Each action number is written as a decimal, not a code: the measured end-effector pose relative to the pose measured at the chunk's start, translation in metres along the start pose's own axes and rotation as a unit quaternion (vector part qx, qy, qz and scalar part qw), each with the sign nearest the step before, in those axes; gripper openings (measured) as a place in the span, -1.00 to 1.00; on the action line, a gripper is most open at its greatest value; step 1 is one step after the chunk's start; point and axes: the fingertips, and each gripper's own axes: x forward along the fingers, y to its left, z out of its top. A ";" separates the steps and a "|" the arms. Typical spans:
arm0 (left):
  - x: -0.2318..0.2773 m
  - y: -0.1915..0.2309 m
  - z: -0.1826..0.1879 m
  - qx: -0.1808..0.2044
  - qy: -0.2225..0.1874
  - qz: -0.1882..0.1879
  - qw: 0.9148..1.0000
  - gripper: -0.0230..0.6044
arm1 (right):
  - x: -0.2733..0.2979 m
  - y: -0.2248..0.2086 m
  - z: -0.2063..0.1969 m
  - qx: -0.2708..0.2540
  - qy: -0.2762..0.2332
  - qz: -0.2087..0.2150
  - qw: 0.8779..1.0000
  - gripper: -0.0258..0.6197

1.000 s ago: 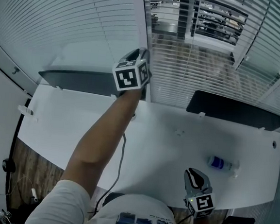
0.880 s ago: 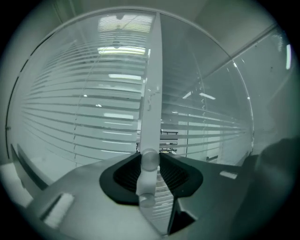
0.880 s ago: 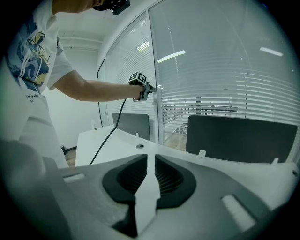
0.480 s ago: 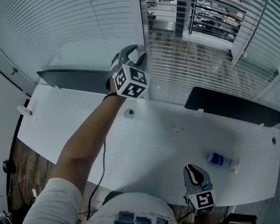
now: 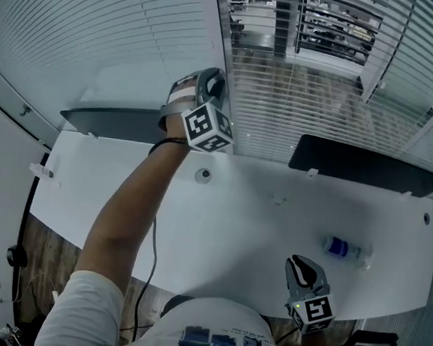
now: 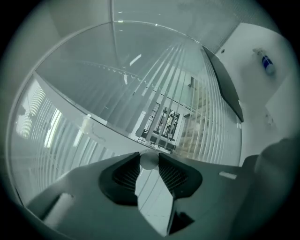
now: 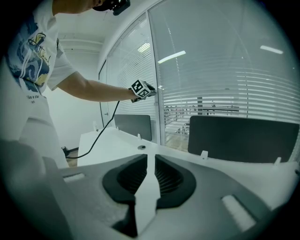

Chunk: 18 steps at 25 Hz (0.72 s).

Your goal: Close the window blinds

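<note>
Window blinds hang behind the desk: the left blind (image 5: 101,23) has its slats nearly flat shut, the right blind (image 5: 316,72) still lets the room beyond show through. My left gripper (image 5: 209,81) is raised at the window post between them. In the left gripper view, my left gripper (image 6: 149,163) has a small white round wand end (image 6: 149,159) pinched between its tips; its jaws have just been closing onto it. My right gripper (image 5: 302,268) rests low at the desk's near edge, its jaws (image 7: 151,161) a narrow gap apart with nothing between them.
The white desk (image 5: 257,225) carries a small bottle with a blue label (image 5: 339,250) at the right and a round cable hole (image 5: 203,174). Two dark divider panels (image 5: 367,170) (image 5: 119,124) stand along its far edge. A black cable (image 5: 148,260) trails from my left arm.
My left gripper has rolled about its own axis at the window post; its marker cube swung from facing the camera to the lower right. The right gripper has stayed put.
</note>
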 end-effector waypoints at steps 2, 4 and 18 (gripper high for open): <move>-0.001 0.002 0.000 -0.038 -0.002 -0.001 0.999 -0.56 | 0.000 -0.001 0.000 0.000 0.001 0.000 1.000 -0.81; -0.001 0.003 0.000 -0.081 -0.004 -0.002 0.997 -0.54 | 0.000 -0.002 0.000 -0.001 0.001 -0.001 1.000 -0.81; -0.004 0.016 -0.008 -0.419 -0.010 -0.020 0.908 -0.53 | 0.001 -0.002 -0.001 0.002 0.006 0.000 1.000 -0.81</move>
